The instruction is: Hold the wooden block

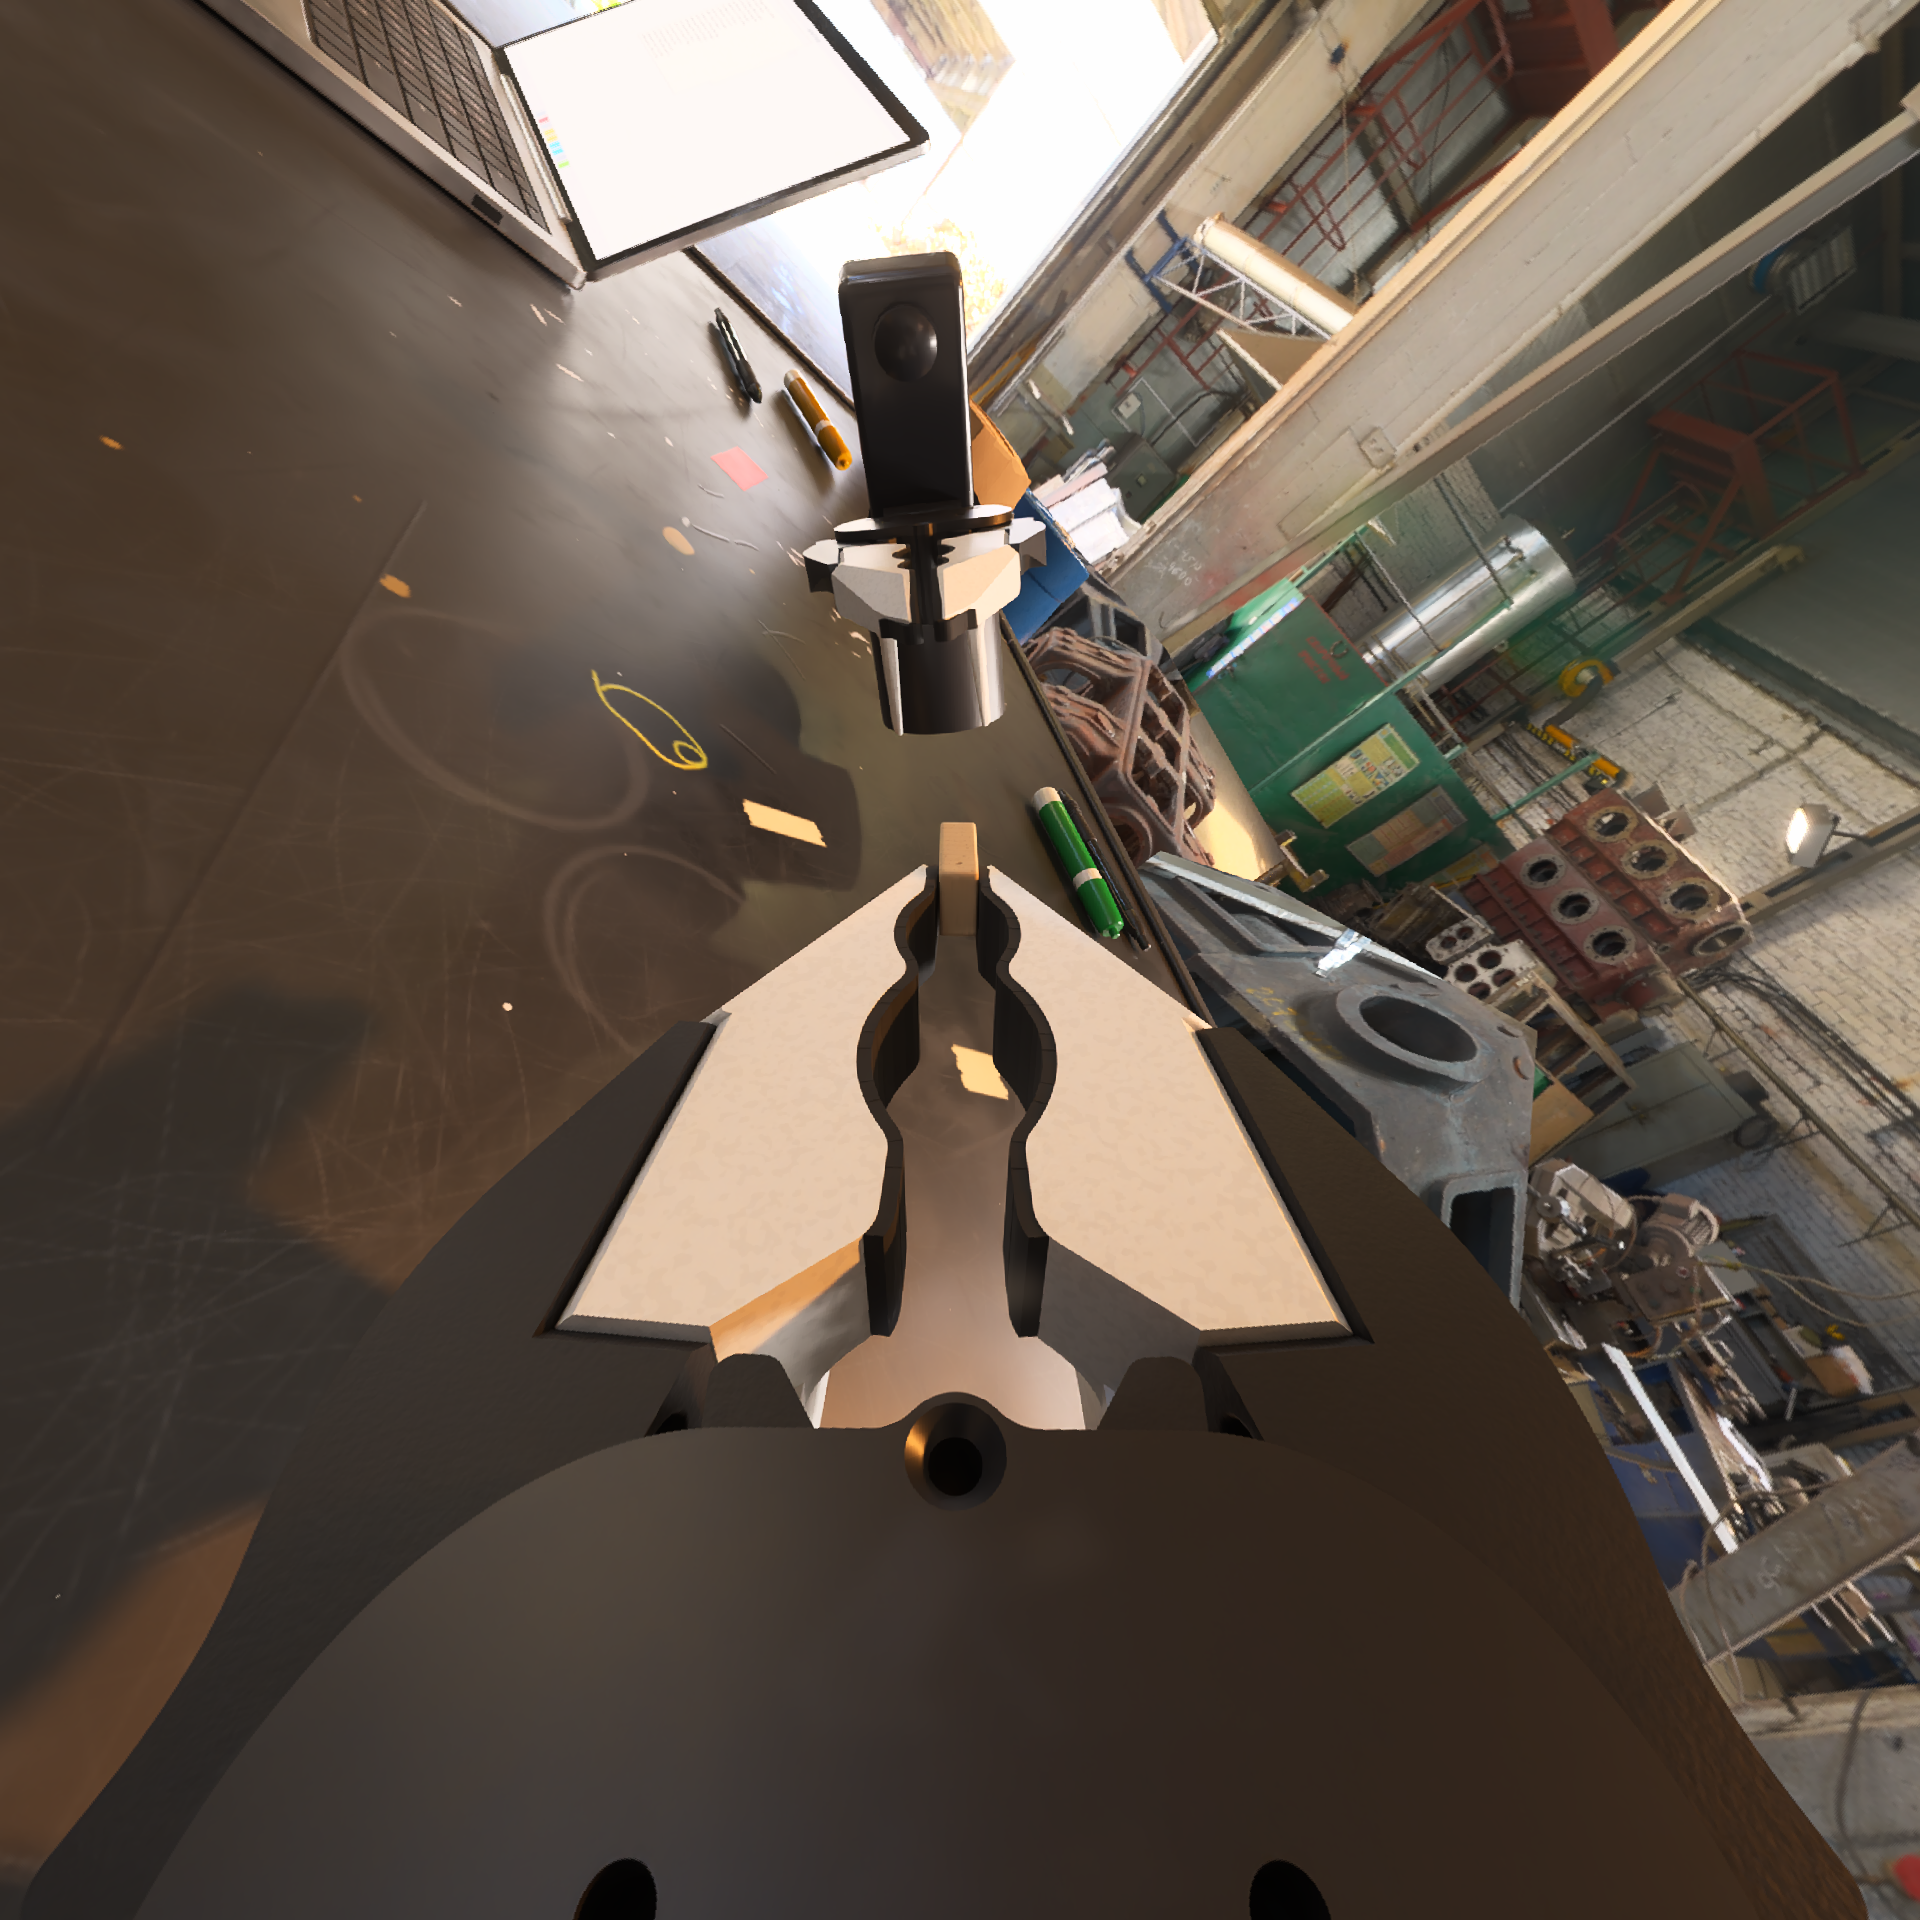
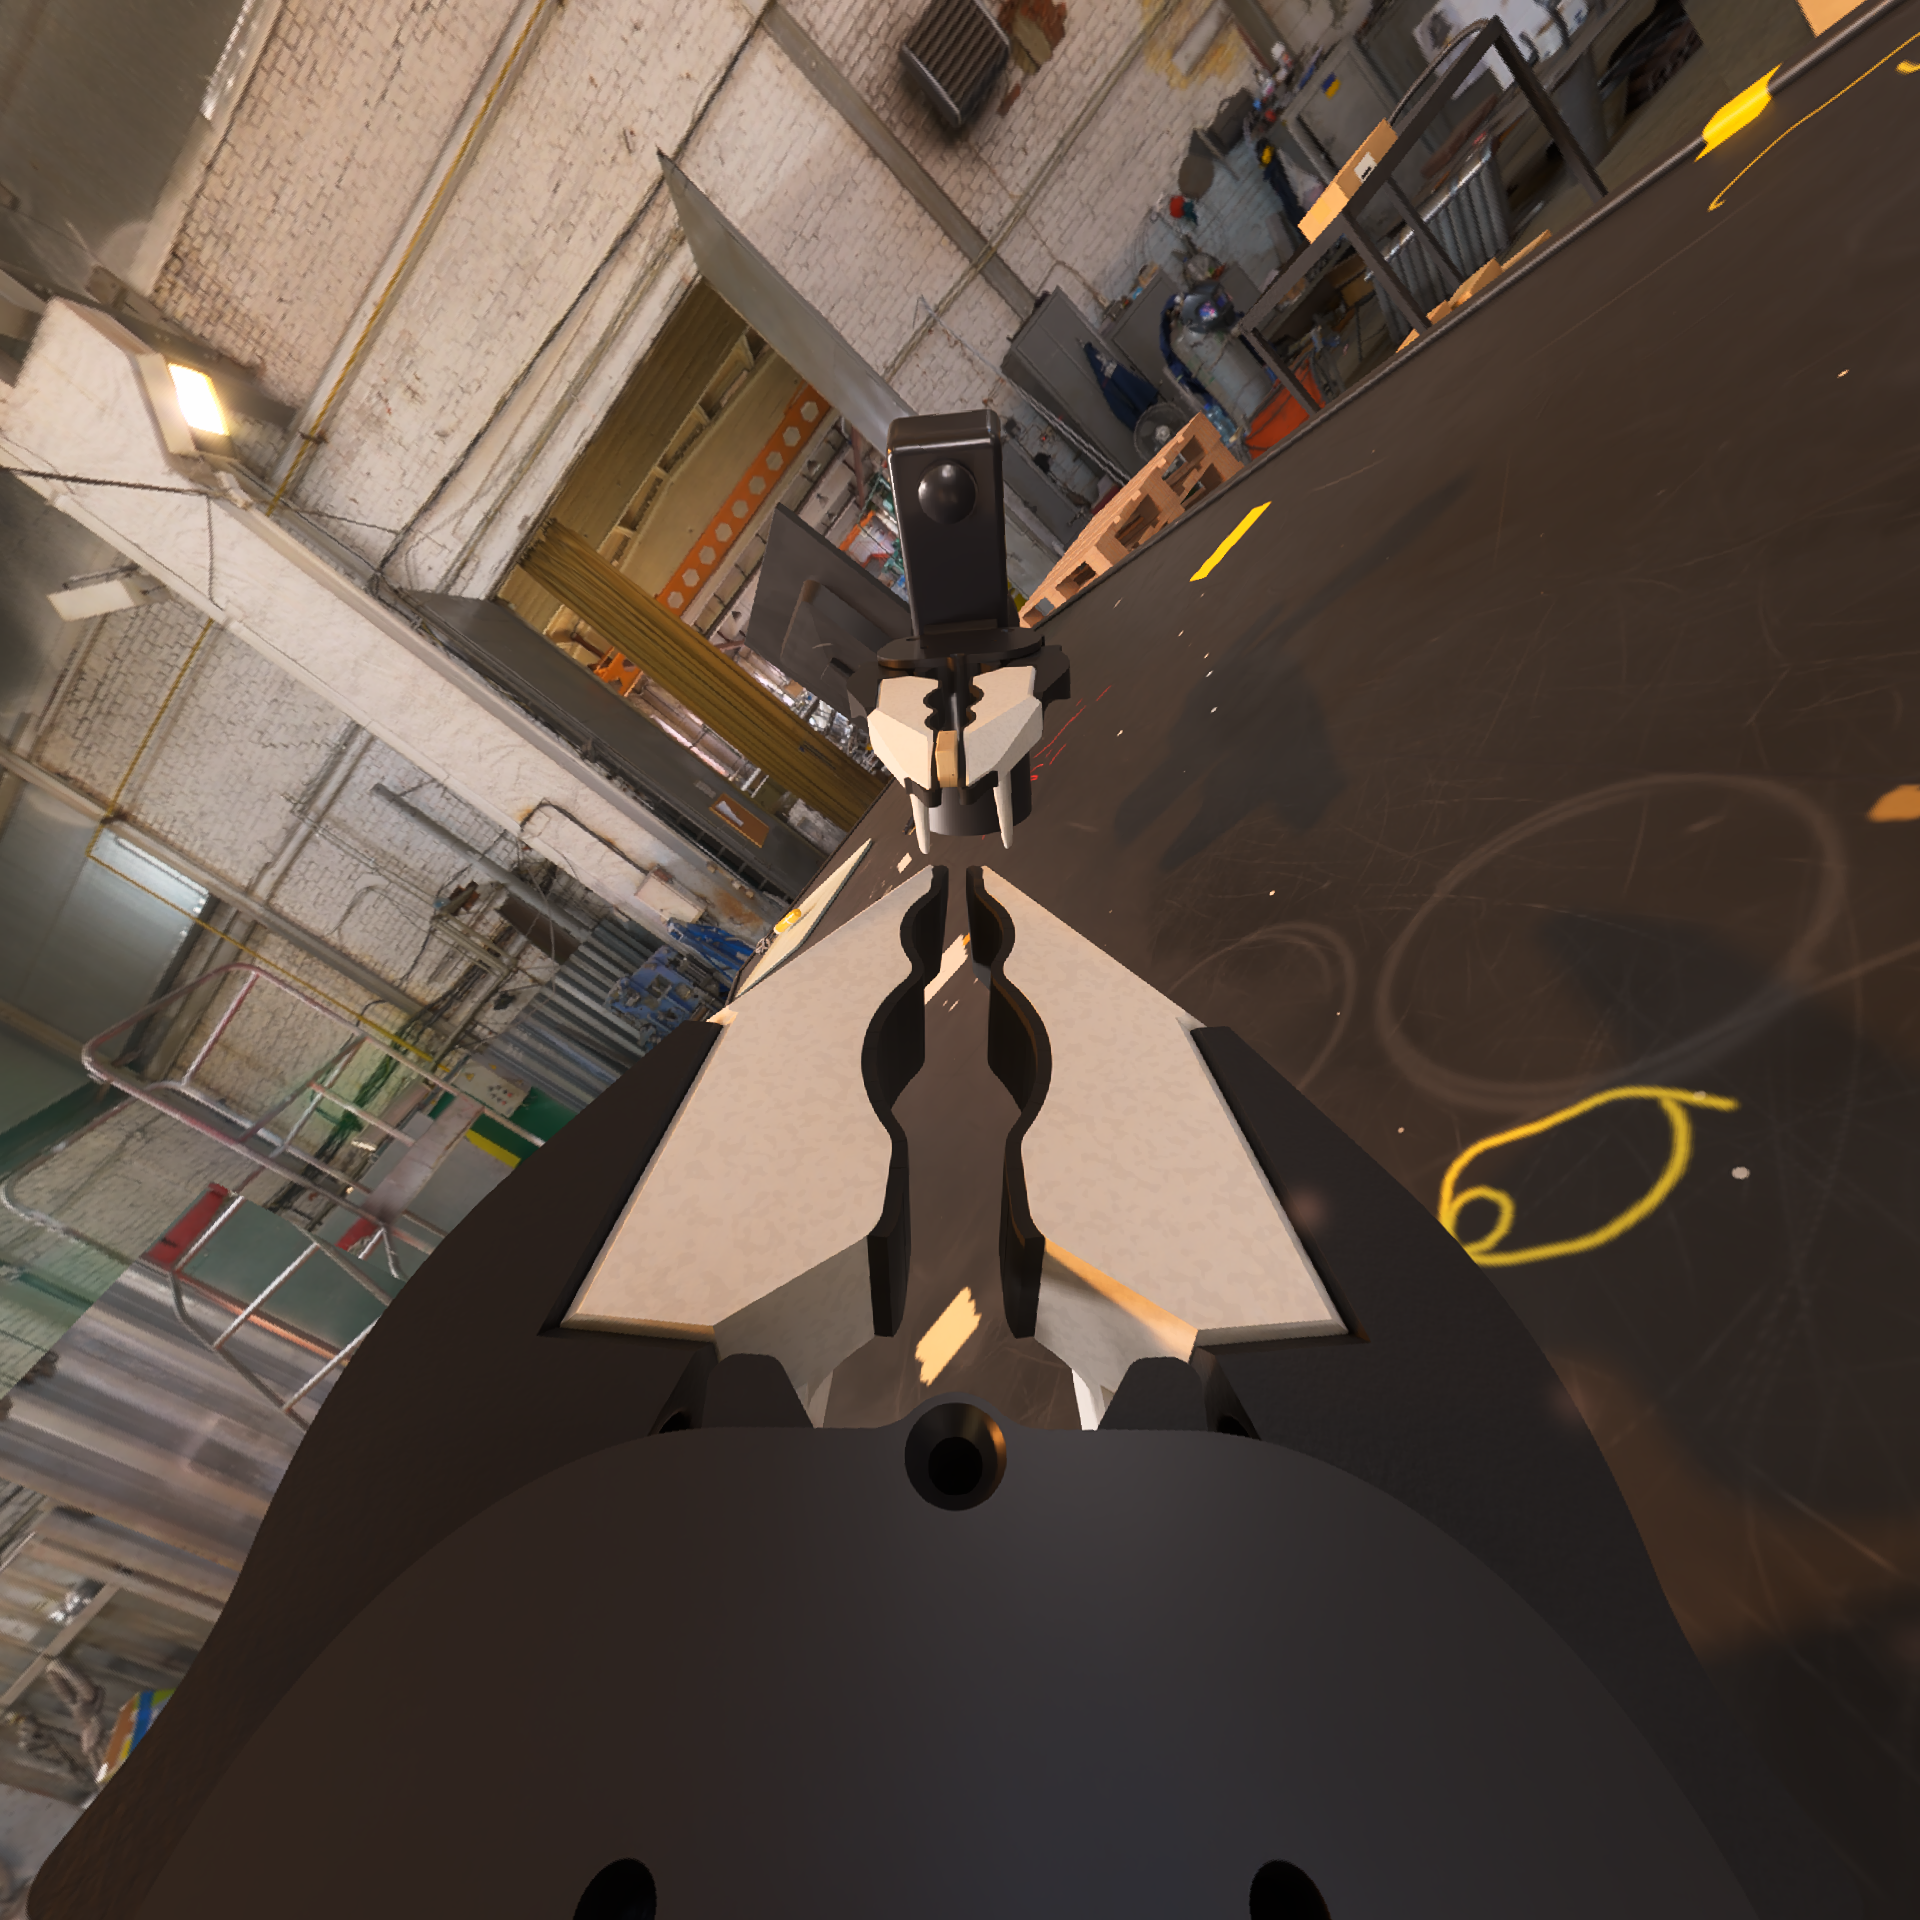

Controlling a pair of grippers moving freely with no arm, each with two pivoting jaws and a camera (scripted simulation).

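Pinching the wooden block at its fingertips, the left gripper holds the pale piece clear above the dark, scratched table. The right gripper faces it head-on from close by, its jaws drawn nearly together with only a thin slit between them and nothing in it. A green marker lies near the table's right edge. Farther off lie a yellow marker, a black pen and an open laptop.
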